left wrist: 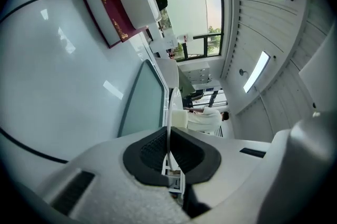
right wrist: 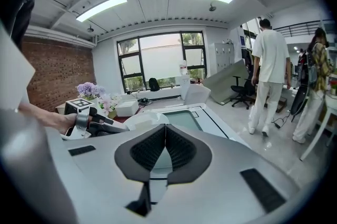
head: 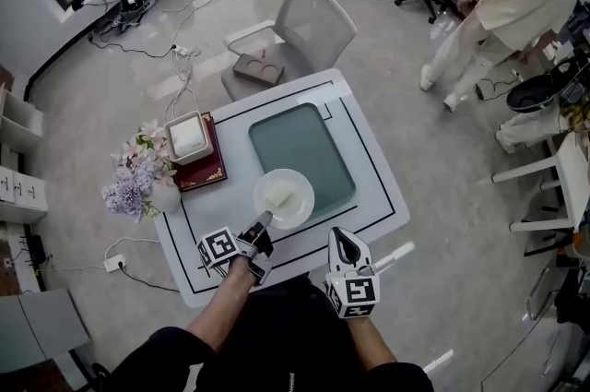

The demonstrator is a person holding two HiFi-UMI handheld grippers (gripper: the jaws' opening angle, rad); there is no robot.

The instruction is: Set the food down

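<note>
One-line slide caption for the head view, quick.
Left gripper clamps the rim of a white plate, pale food block on it, at the white table; right gripper shut, empty.

The plate (head: 298,207) is white, its food (head: 279,196) perhaps cream, the mat (head: 300,150) grey-green.

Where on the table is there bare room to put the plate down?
The green tray beyond the plate is bare, as is the strip of table right of it. Crowded: the left side, with flowers, red book and white box.
</note>
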